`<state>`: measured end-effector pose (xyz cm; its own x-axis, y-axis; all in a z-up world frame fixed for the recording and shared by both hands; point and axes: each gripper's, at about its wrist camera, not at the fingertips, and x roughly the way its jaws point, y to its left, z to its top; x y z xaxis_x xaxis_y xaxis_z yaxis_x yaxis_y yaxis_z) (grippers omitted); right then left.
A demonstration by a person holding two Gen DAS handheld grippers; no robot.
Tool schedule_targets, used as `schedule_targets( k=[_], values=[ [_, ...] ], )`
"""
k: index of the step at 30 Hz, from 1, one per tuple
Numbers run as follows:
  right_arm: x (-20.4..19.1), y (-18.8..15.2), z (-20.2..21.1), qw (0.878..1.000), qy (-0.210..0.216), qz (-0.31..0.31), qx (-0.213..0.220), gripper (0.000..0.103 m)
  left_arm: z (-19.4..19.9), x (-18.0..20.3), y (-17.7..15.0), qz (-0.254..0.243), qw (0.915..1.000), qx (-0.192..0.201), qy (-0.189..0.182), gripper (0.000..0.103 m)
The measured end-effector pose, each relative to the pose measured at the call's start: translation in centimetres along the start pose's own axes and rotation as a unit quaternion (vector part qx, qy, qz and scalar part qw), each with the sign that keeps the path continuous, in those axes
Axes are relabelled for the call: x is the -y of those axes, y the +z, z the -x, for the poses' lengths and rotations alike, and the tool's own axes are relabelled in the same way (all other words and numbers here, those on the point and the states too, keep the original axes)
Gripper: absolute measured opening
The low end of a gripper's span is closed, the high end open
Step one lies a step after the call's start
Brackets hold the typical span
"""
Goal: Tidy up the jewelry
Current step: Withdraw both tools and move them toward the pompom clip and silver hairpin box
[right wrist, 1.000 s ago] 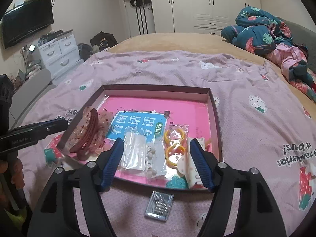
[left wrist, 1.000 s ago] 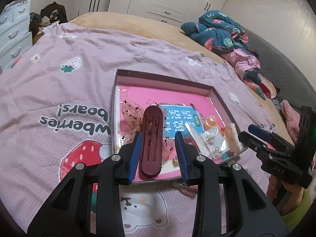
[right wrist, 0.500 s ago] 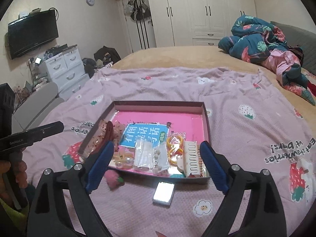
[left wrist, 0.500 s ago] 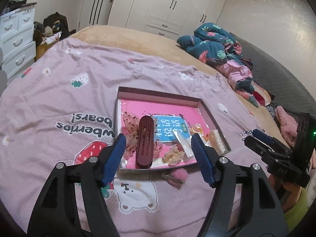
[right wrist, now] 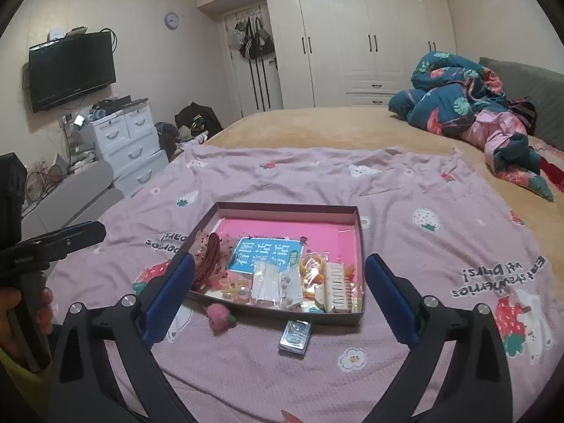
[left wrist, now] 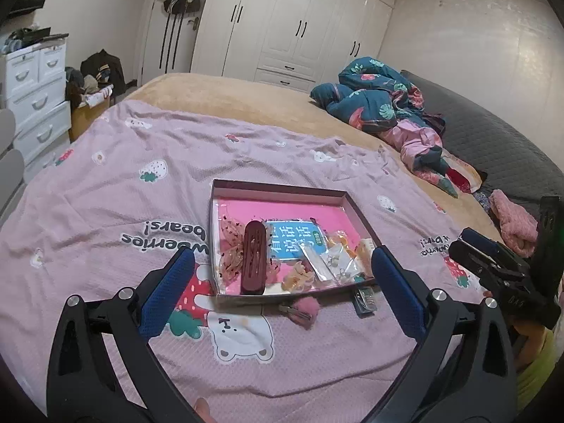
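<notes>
A shallow brown cardboard tray with a pink floor [left wrist: 363, 216] sits on a lilac strawberry-print blanket [left wrist: 105, 183] spread over the bed; most of the jewelry already lies inside it. Along its left side rests a long dark-red plastic hair clip [left wrist: 253, 259] on a sheer speckled bow [left wrist: 231, 246]; to the right lie clear plastic packets of small earrings [right wrist: 273, 282], orange bangles [right wrist: 312, 268] and a cream comb-shaped clip [right wrist: 336, 287], all crowded toward the near edge over a blue printed card [right wrist: 264, 252].

Two pieces are not yet in: a fluffy pink pompom hair clip [right wrist: 219, 313] and a small silver rectangular case [right wrist: 295, 333], both on the blanket just in front of the tray's near wall.

The left gripper [left wrist: 282, 290] is opening, its blue pads wide apart with nothing between them; the right gripper [right wrist: 280, 301] is likewise opening and empty; both hover short of the tray.

By this look the job is mostly done; the two strays remain, and perhaps some tidying of the crowded pile.
</notes>
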<state>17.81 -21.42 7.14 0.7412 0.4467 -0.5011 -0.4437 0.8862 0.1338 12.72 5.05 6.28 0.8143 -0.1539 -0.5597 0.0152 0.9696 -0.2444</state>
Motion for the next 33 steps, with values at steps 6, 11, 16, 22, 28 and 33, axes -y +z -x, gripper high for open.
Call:
schedule_targets(
  k=[6,11,16,22,28,33],
  values=[
    [0.1,-0.8,1.4,1.0,-0.008,0.001,0.01,0.097,0.9,0.7,-0.6,-0.007,1.0,0.003,-0.002,0.094],
    [0.3,-1.5,2.1,1.0,-0.014,0.0,0.01,0.098,1.2,1.5,-1.6,-0.018,0.9998,0.0,-0.005,0.094],
    [0.5,-2.2,2.2,1.0,-0.014,0.0,0.002,0.098,0.7,2.3,-2.5,-0.028,0.9995,-0.014,-0.005,0.094],
    [0.8,-3.7,1.6,1.0,-0.017,0.004,-0.018,0.098,-0.7,2.6,-3.9,-0.035,0.9986,-0.04,-0.003,0.094],
    [1.3,-5.8,-0.9,0.998,-0.024,0.0,-0.059,0.098,-3.1,2.2,-5.5,-0.038,0.9962,-0.078,-0.001,0.094],
    [1.8,-7.5,-3.3,0.996,-0.028,-0.004,-0.09,0.098,-5.4,1.9,-6.9,-0.038,0.9934,-0.108,0.005,0.094]
  ],
)
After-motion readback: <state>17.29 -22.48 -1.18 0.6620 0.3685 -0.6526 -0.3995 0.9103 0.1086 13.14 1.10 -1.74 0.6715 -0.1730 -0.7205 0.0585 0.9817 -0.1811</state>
